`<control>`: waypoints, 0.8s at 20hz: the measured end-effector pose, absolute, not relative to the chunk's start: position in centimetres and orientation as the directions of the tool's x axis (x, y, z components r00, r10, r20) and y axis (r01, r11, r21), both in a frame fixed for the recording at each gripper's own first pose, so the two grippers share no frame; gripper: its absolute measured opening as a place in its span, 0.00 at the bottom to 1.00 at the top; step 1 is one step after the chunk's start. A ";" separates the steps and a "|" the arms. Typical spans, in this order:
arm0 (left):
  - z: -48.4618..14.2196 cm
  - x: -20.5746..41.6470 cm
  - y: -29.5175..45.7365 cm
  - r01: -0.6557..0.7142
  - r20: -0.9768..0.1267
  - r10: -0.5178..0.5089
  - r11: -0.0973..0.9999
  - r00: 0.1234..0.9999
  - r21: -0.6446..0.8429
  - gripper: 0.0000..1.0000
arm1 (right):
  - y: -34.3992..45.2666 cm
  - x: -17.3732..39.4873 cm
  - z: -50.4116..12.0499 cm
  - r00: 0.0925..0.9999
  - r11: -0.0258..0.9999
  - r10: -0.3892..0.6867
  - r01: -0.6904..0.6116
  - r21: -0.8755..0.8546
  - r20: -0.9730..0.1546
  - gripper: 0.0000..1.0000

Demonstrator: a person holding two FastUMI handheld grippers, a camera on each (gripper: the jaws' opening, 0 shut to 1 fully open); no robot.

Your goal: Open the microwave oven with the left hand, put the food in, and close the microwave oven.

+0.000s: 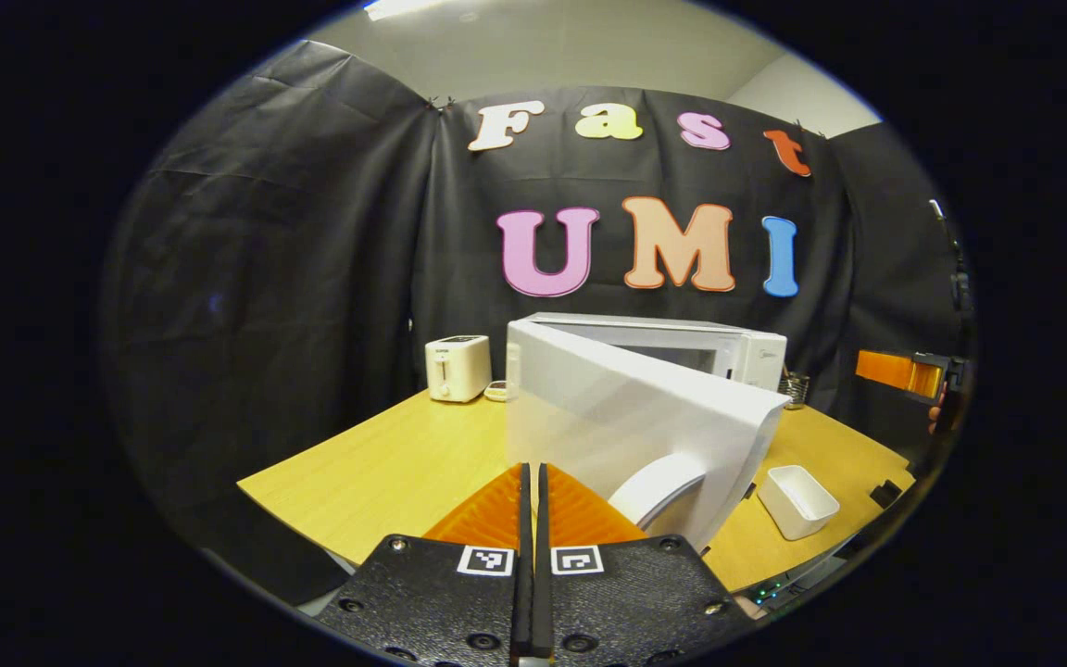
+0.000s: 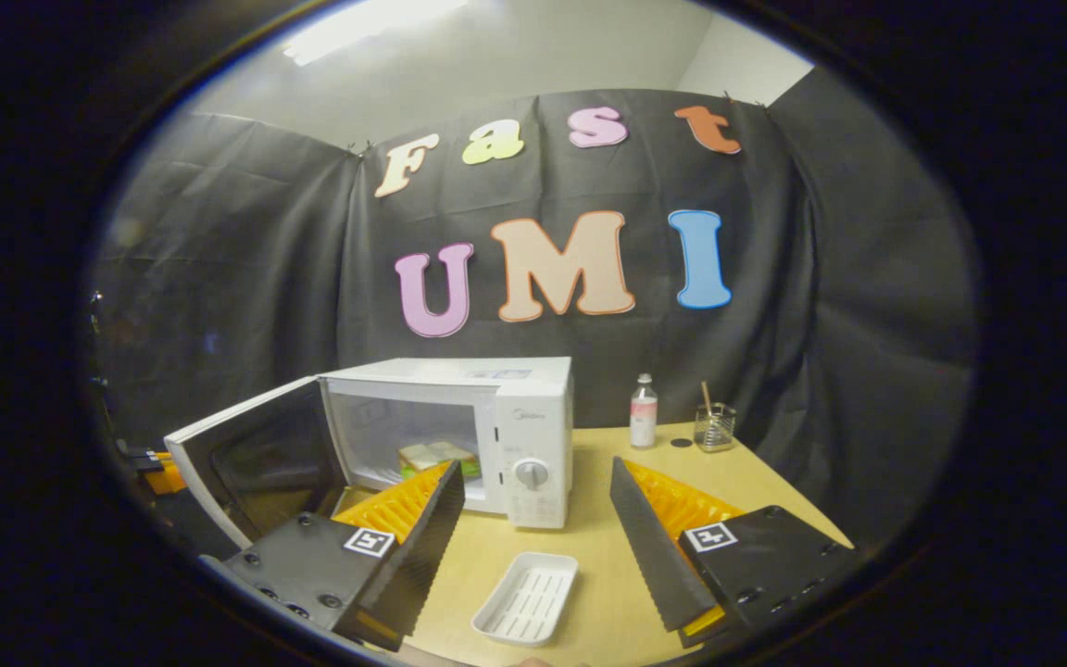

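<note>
With door (image 2: 251,454) swung wide to the left, microwave (image 2: 496,435) standing at far-centre of bench (image 2: 746,482), cavity exposed. Food (image 2: 436,456), a pale block w/ green edge, resting inside cavity, towards its right side, behind the right tongs' left finger (image 2: 404,528). Control panel w/ round knob (image 2: 531,473) on microwave's right front.

Right tongs (image 2: 533,519) spread wide, nothing between fingers, held near edge of bench, facing microwave front. White tray (image 2: 526,597) lying empty on bench, near side, below the gap between the fingers, apart from microwave. Small bottle (image 2: 644,412) and glass jar (image 2: 715,426) w/ a stick in it at far right of bench, close to the wall cloth.

In left gripper view: left tongs (image 1: 533,500) closed to a thin slit, nothing visibly gripped, pointing at outer face of door (image 1: 635,417). Curved door handle (image 1: 659,491) just right of fingertips; contact w/ it not discernible. Microwave body (image 1: 682,347) behind door. Toaster (image 1: 458,368) at far-left corner of bench (image 1: 385,472), a small flat object just beside it. White tray (image 1: 797,500) on bench right of door. Other tongs (image 1: 904,373) visible at far right edge, off the bench.
</note>
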State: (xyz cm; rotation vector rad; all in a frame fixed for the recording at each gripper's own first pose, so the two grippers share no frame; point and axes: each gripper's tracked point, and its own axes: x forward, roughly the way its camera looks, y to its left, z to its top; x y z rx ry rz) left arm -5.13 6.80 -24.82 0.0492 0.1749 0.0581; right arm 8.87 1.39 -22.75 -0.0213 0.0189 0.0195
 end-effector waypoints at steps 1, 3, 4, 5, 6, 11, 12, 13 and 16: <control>-25.1 -4.7 6.2 -0.042 -0.173 0.052 0.997 0.984 0.057 0.01 | 0.9 8.5 -22.7 1.000 1.000 0.014 -0.014 -0.025 -0.019 0.92; -25.3 -3.9 4.9 -0.022 -0.171 0.031 0.998 0.985 0.054 0.01 | 0.5 7.9 -22.8 1.000 1.000 0.016 -0.016 -0.017 -0.026 0.97; -25.4 -3.5 4.1 -0.010 -0.168 0.018 0.999 0.986 0.051 0.01 | 0.3 7.8 -22.9 0.999 1.000 0.018 -0.018 -0.011 -0.028 0.97; -25.5 -3.0 3.5 0.000 -0.167 0.008 0.999 0.986 0.048 0.01 | -0.2 7.6 -22.9 0.999 1.000 0.015 -0.016 -0.006 -0.031 0.97; -25.7 -2.6 2.8 0.010 -0.171 -0.002 0.999 0.985 0.047 0.01 | -0.6 7.4 -22.9 1.000 1.000 0.011 -0.011 -0.003 -0.030 0.97; -26.5 -0.2 -1.0 0.087 -0.166 -0.074 0.993 0.983 0.076 0.01 | -2.7 6.0 -22.0 1.000 0.999 -0.020 0.020 -0.026 0.016 0.92; -26.5 0.3 -1.6 0.099 -0.162 -0.083 0.991 0.983 0.087 0.01 | -2.9 5.7 -22.1 1.000 0.999 -0.022 0.023 -0.024 0.017 0.92; -26.6 0.9 -2.2 0.106 -0.159 -0.090 0.990 0.983 0.094 0.01 | -3.1 5.6 -22.1 1.000 1.000 -0.020 0.021 -0.019 0.014 0.92; -26.8 2.8 -4.4 0.132 -0.153 -0.119 0.988 0.981 0.078 0.01 | -3.8 5.7 -21.4 1.000 1.000 -0.015 0.015 0.000 0.010 0.97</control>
